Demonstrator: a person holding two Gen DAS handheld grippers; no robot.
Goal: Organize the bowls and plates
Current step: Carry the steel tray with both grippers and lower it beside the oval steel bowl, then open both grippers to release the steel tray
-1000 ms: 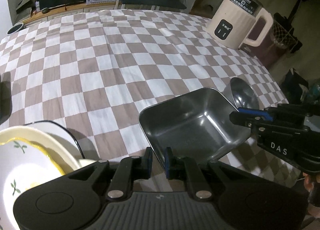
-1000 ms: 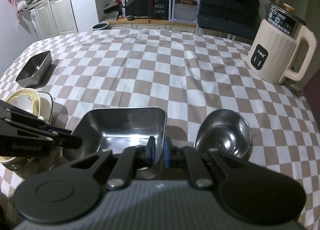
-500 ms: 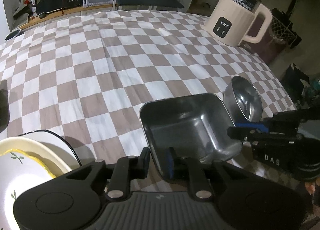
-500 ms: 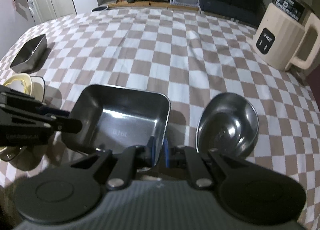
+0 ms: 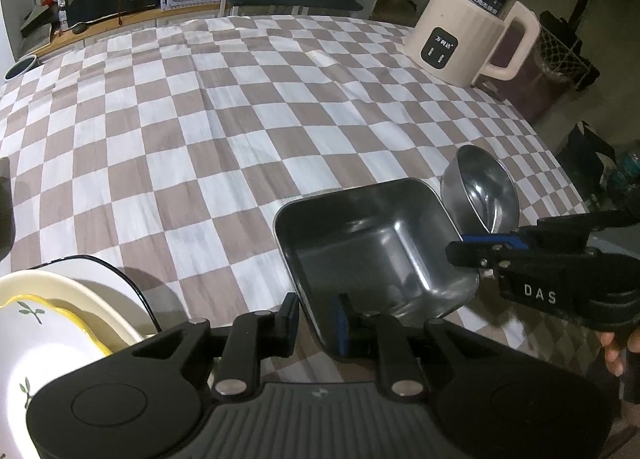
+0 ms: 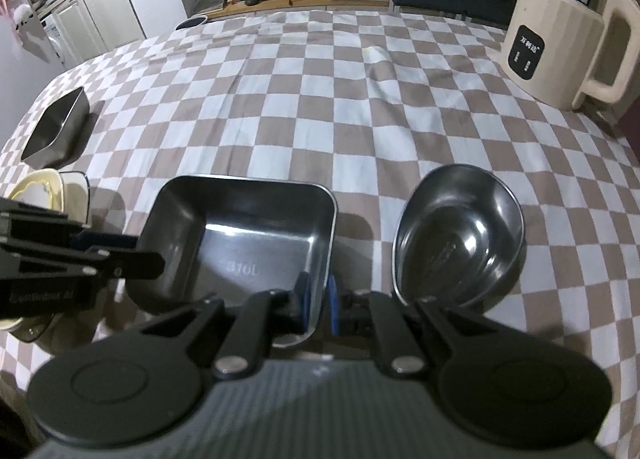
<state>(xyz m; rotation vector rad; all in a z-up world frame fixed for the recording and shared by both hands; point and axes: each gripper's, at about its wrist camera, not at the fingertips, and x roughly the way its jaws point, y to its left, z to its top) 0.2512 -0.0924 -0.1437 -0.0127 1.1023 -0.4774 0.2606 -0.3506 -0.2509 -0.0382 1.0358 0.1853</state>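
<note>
- The right gripper (image 6: 318, 305) is seen closed on the right wall of the square steel tray (image 6: 256, 243); one blue-padded finger lies inside the wall and one outside, with only the wall's thickness between them.
- The left gripper (image 5: 318, 319) is seen partly open, its two fingers straddling the tray's near-left wall (image 5: 308, 299); a visible gap is left on the outer side, so a firm hold cannot be confirmed.
- The tray is found near the front edge of the checked tablecloth (image 6: 320, 99), between the two tools; "316L" is stamped in its floor.
- A round steel bowl (image 6: 460, 243) is placed just beside the tray on the right, close to but apart from it.
- A stack of cream and white plates (image 5: 52, 319), one with a yellow rim and leaf sprigs, is seen to the left of the tray.
- A second, smaller steel tray (image 6: 60, 131) is set well apart at the far left of the cloth.
- A cream electric kettle (image 6: 568, 35) is stood at the far right corner.
</note>
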